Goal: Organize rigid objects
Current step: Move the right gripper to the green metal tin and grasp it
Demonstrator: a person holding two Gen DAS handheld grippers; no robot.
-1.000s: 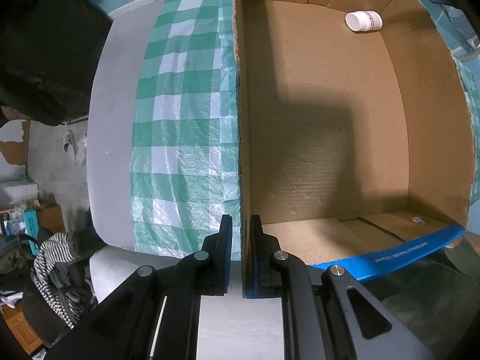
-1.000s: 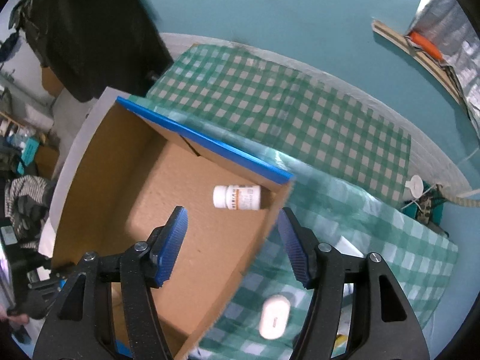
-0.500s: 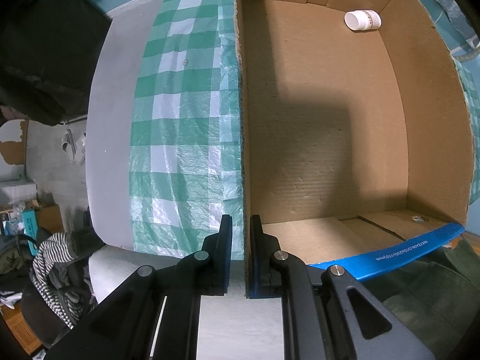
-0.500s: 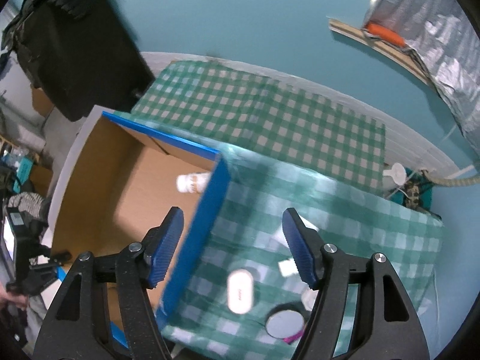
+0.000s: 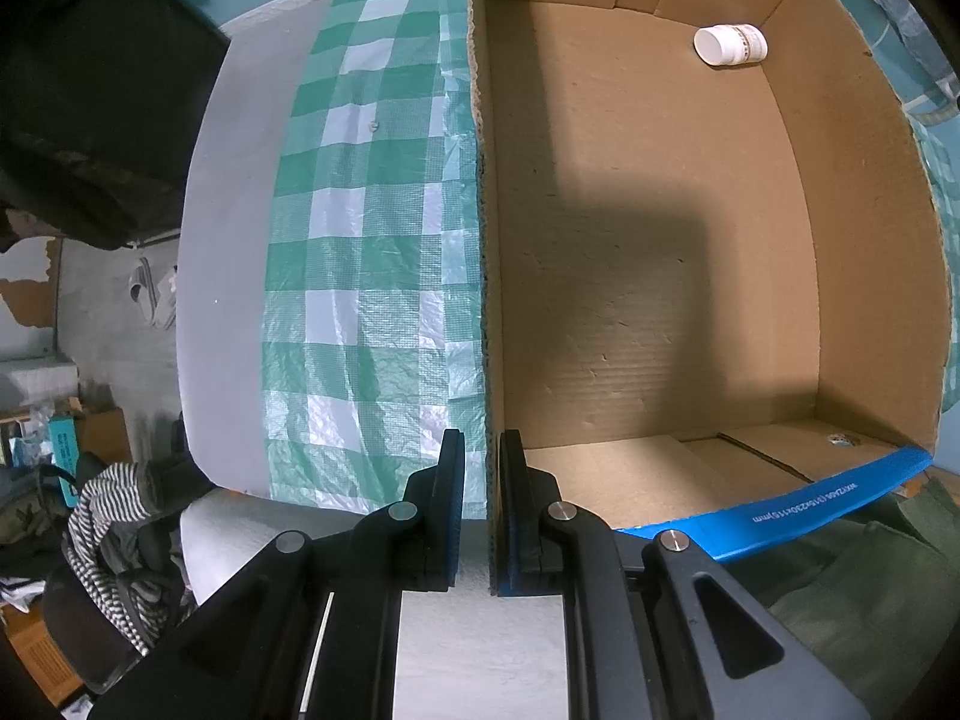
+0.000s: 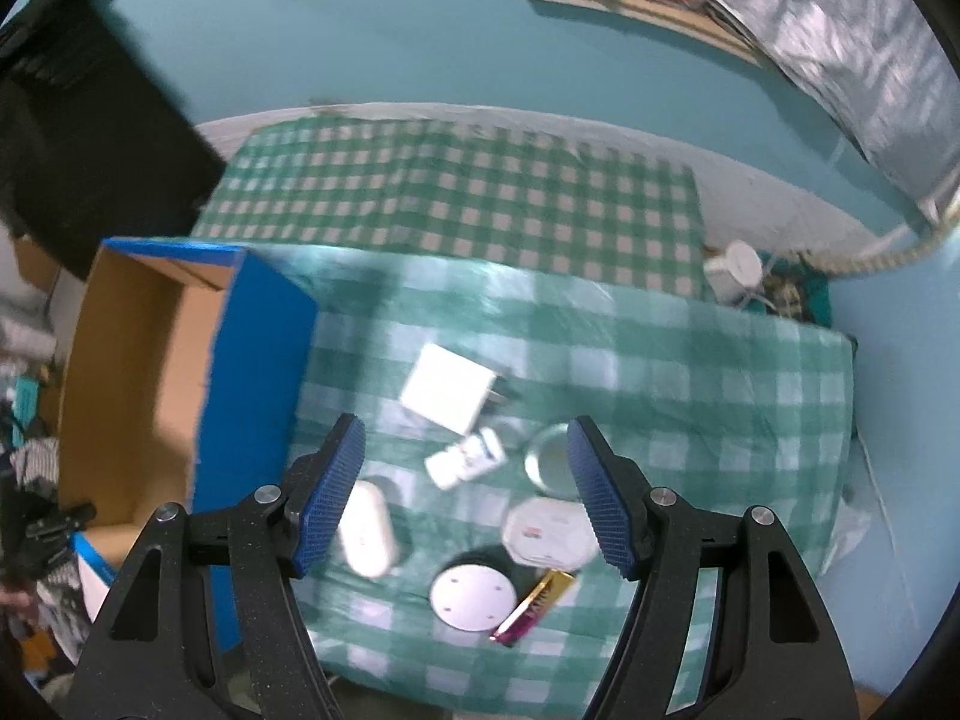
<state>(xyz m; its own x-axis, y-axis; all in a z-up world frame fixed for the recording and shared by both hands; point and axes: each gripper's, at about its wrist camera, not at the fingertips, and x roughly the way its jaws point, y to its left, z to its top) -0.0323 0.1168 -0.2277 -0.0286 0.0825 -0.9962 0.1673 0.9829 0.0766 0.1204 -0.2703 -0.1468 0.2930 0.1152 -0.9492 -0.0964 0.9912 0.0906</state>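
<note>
My left gripper is shut on the left wall of the cardboard box, one finger on each side. A white pill bottle lies in the box's far corner. The box also shows in the right wrist view at the left. My right gripper is open and empty above the table. Below it lie a white charger block, a small white bottle, a white oval case, a white octagonal box, a white disc, a clear round lid and a gold-and-pink wrapper.
The green checked cloth covers the table; its front edge is near the disc. A white cup and a rope sit at the far right. A black bag hangs to the left. Clothes lie on the floor.
My right gripper has swung right, from over the box to over the loose objects on the cloth. My left gripper has held still on the box wall.
</note>
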